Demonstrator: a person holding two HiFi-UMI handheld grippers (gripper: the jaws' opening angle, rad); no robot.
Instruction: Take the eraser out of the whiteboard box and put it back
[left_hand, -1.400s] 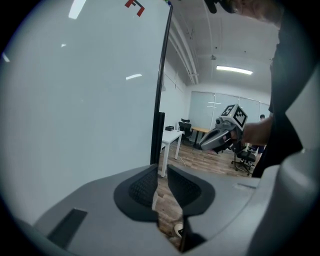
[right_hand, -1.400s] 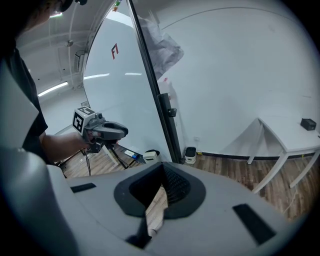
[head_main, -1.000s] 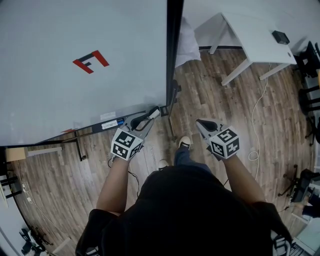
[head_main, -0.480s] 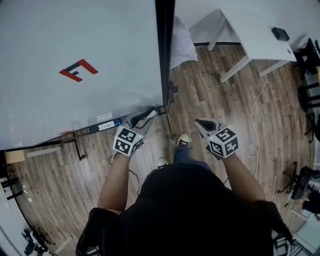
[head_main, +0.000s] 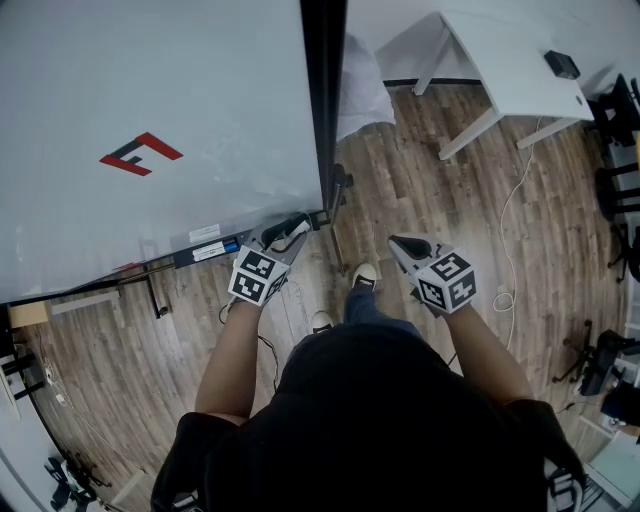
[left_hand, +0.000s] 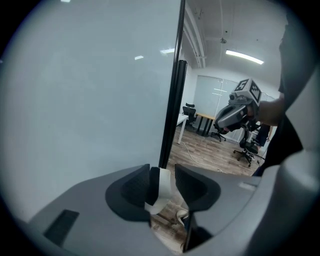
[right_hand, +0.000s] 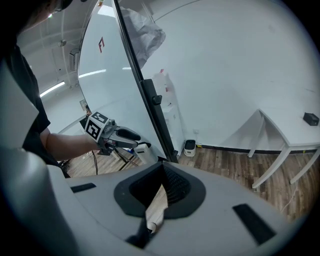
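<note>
One eraser (left_hand: 165, 189), white, is seen between the pads of the left claw (left_hand: 162, 170). Its long axis runs along the claw's own line. The far end is pointed at the lower right corner of the whiteboard (head_main: 150, 100), by the black post (head_main: 322, 100). From the left gripper view it is seen end-on, as a narrow upright strip. It is placed at the right end of the tray (head_main: 200, 252) under the board. Whether it is rested in the tray cannot be told.

The left claw's jaws have just been opening. They are now spread wide, with the eraser between them and a slim gap at the right pad, so no grip is seen.

The right claw (right_hand: 162, 167) is held well apart to the right, over the wood floor (head_main: 420, 180). Its tips are closed together and nothing is held in it.

Counted: one eraser, two claws, one whiteboard, one tray. One white counter (head_main: 510, 70) is seen far right, with one small black thing (head_main: 562, 70) on it.
</note>
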